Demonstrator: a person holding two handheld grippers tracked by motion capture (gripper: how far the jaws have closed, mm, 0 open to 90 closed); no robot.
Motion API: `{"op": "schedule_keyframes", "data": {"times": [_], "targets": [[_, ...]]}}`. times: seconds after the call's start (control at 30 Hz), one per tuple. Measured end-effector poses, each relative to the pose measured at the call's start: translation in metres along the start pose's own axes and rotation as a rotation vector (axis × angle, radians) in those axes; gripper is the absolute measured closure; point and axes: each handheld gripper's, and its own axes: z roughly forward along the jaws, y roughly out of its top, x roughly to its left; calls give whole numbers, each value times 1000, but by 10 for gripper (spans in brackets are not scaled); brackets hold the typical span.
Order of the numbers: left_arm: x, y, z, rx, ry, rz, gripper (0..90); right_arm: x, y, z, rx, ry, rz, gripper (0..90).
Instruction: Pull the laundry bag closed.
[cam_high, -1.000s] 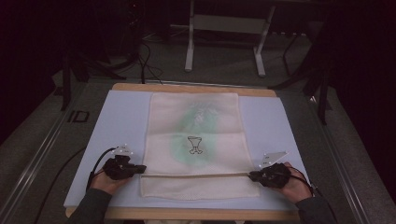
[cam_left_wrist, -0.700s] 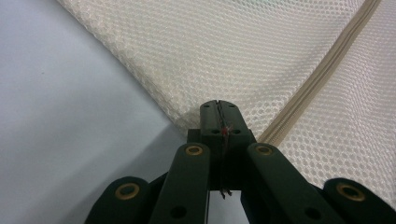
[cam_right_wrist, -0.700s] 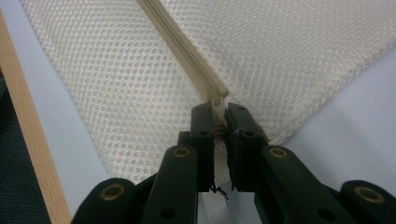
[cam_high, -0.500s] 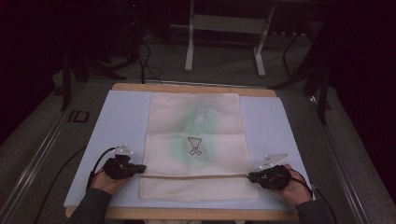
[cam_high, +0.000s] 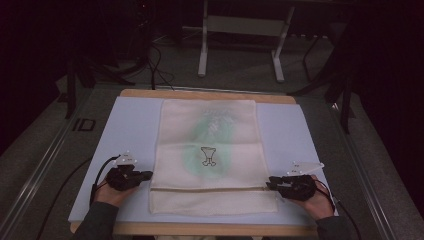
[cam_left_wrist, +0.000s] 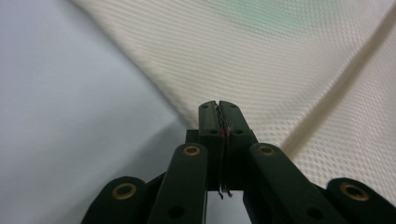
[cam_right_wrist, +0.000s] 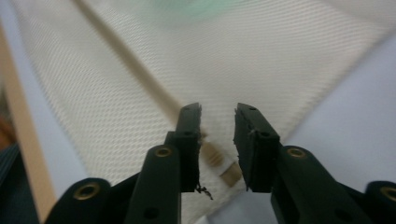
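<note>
On the pale blue mat (cam_high: 125, 125) that covers the table (cam_high: 205, 93), a cream towel (cam_high: 210, 150) lies flat, centred between the left and right edges. It has a faint green print and a small dark outline figure (cam_high: 208, 156) at its middle. Its near part has been folded over, so a doubled band lies along the near edge, and a tan stripe (cam_high: 207, 188) runs left to right across it.

At the left end of that stripe the left gripper (cam_high: 146, 175) lies low on the mat in the person's left hand (cam_high: 111, 192), tips just at the towel's left edge. In the left gripper view its jaws look pressed together, though they have just been opening by a little; no cloth shows between them, and the towel's edge runs just beyond the tips.

At the right end of the stripe sits the right gripper (cam_high: 270, 184), held by the right hand (cam_high: 315, 200), pointing left at the towel's right edge. In the right gripper view its jaws stand clearly apart and have just been opening. The stripe and the towel's edge lie under the gap, loose, with neither pad pressing on them.

Both cables (cam_high: 100, 170) trail back toward the near edge. Beyond the table the floor is dark, with white stand legs (cam_high: 202, 55).
</note>
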Motion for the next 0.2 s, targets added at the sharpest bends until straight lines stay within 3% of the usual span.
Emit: {"op": "schedule_keyframes", "data": {"times": [0.03, 0.07, 0.1, 0.2], "targets": [[4, -1, -2, -23, 34, -23, 846, -4, -2, -2, -27, -30, 36, 687], [4, -1, -2, -23, 34, -23, 834, -4, -2, -2, -27, -30, 36, 687], [7, -2, -3, -32, 78, -37, 818, -9, -5, -2, -40, -72, 81, 672], [10, -3, -4, -46, 114, -60, 750, -10, -6, -2, -40, -92, 93, 661]]}}
